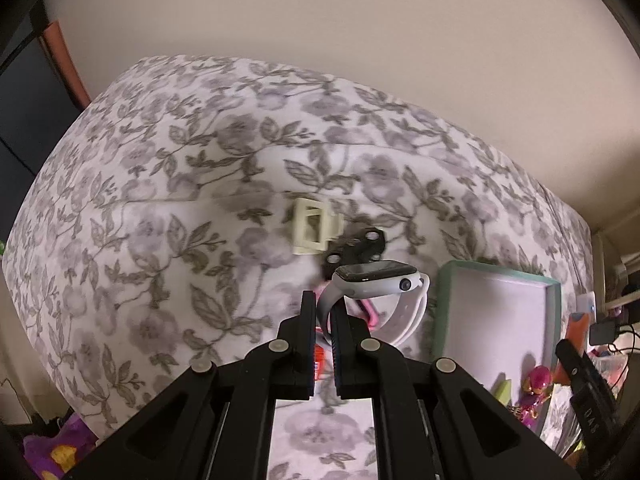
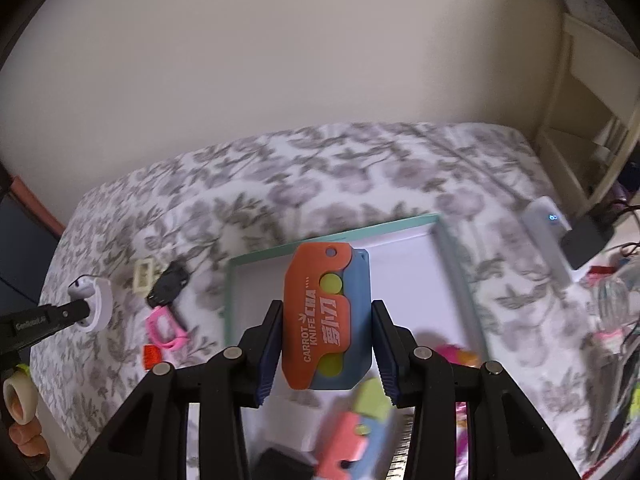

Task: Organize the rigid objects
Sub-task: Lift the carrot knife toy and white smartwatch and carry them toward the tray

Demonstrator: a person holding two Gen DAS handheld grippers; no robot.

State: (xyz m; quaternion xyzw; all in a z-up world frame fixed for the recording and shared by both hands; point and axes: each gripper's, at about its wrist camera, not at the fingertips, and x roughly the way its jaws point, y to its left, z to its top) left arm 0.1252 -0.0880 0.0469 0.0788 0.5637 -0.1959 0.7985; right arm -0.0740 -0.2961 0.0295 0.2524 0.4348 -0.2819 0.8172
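My left gripper [image 1: 325, 310] is shut on the strap of a white smartwatch [image 1: 376, 280] and holds it above the flowered bedspread [image 1: 168, 184]. In the right wrist view that gripper [image 2: 82, 309] and the watch [image 2: 100, 300] show at the far left. My right gripper [image 2: 328, 314] is shut on an orange and blue carrot knife toy [image 2: 320, 320], held above the near edge of a shallow teal-rimmed tray [image 2: 400, 227]. The tray [image 1: 500, 268] lies to the right of the watch, its white floor mostly bare.
On the bedspread lie a cream hair clip [image 1: 314, 230], a black piece [image 1: 356, 250], a pink clip [image 2: 164, 330] and a small red item [image 2: 152, 355]. A second toy knife [image 2: 348, 436] lies blurred below. A white power bank [image 2: 546, 218] and cables sit right.
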